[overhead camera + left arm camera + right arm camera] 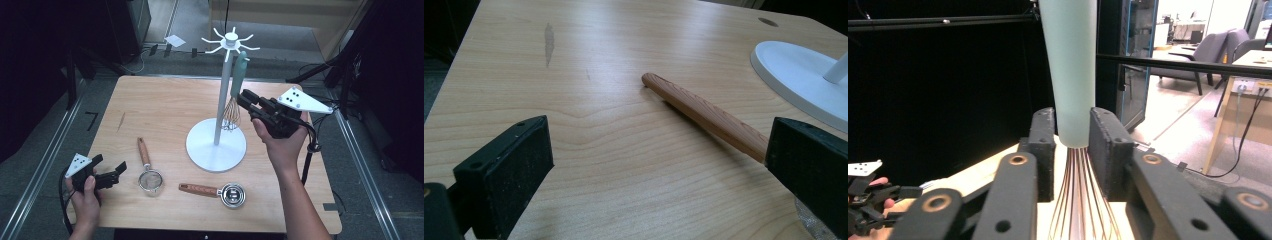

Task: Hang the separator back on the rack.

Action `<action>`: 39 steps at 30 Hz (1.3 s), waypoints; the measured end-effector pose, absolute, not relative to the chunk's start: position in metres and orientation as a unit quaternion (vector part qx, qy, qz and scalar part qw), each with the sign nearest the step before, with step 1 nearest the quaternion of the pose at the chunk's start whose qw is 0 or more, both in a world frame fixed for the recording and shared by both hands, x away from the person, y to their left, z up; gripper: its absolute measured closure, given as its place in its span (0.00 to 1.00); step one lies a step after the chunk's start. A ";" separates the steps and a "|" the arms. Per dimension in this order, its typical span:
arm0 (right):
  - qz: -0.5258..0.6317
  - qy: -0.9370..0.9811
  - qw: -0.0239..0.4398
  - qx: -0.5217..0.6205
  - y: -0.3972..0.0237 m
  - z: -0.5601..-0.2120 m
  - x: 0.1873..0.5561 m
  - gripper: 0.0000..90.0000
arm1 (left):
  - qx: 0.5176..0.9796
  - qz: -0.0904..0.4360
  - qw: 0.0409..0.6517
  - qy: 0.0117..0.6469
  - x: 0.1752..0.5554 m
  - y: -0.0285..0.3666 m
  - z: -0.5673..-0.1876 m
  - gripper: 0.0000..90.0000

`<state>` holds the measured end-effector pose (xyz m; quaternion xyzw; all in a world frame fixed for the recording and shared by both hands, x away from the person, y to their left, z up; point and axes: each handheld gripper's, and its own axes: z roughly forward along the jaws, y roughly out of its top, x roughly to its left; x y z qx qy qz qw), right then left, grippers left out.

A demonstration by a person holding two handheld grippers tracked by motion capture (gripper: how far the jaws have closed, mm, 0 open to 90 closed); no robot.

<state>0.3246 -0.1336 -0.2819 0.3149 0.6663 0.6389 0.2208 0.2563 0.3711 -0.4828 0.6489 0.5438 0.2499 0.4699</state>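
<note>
Whisk (235, 95) hangs from a hook of the white stand (216, 145), which sits right of the table (165, 105) centre. Right gripper (246, 100) fingers (1108, 150) closed on the lower end of the whisk's pale green handle, just above the copper wires. Left gripper (112, 170) at the near left corner, fingers (504, 170) wide open, holding nothing; wooden-handled strainer (148, 172) lies just beside it. Measuring cup (220, 192) lies near the near edge.

Even overhead light brightens the wooden table (165, 107) against dark surroundings; the right gripper view flares at upper right, its near jaws softly blurred.
</note>
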 end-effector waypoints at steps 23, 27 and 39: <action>0.656 0.616 0.312 0.305 -0.117 -0.265 0.335 1.00 | 0.649 0.248 0.470 0.545 0.257 0.372 -0.483 0.00; 0.659 0.616 0.313 0.298 -0.115 -0.263 0.334 1.00 | 0.649 0.248 0.469 0.545 0.257 0.371 -0.483 0.00; 0.658 0.623 0.308 0.290 -0.107 -0.261 0.325 1.00 | 0.650 0.248 0.469 0.545 0.257 0.371 -0.483 0.00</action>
